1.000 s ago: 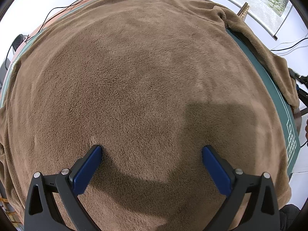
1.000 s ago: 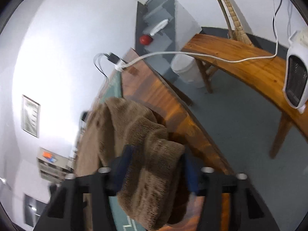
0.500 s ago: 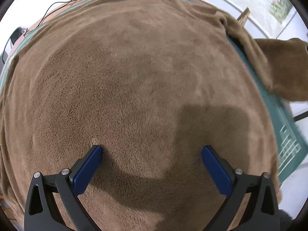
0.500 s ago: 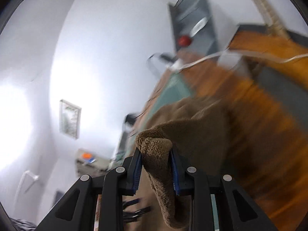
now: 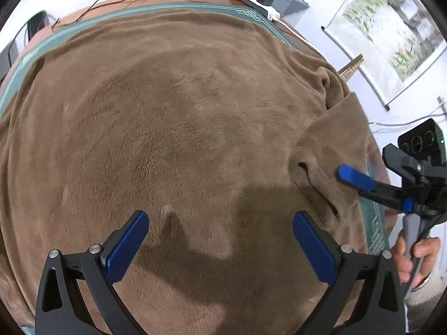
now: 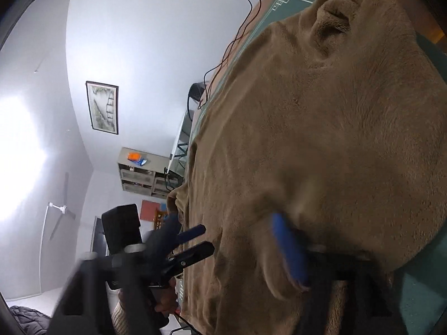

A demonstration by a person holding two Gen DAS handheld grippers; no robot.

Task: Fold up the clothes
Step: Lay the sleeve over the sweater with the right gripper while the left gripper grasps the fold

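Your left gripper (image 5: 220, 240) hovers with its blue-padded jaws spread wide over the brown fleece garment (image 5: 181, 128), nothing between them. That plush garment lies spread across the green patterned table mat (image 5: 173, 8), covering most of it. At the garment's right edge, a folded-over flap (image 5: 332, 139) rests on top. Your right gripper (image 5: 353, 178) sits just over that flap; its jaws have just been opening, and now stand apart with no cloth pinched. Your right hand (image 5: 413, 259) grips its handle. Farther back, a white power strip (image 5: 257, 2) lies at the table's far edge.
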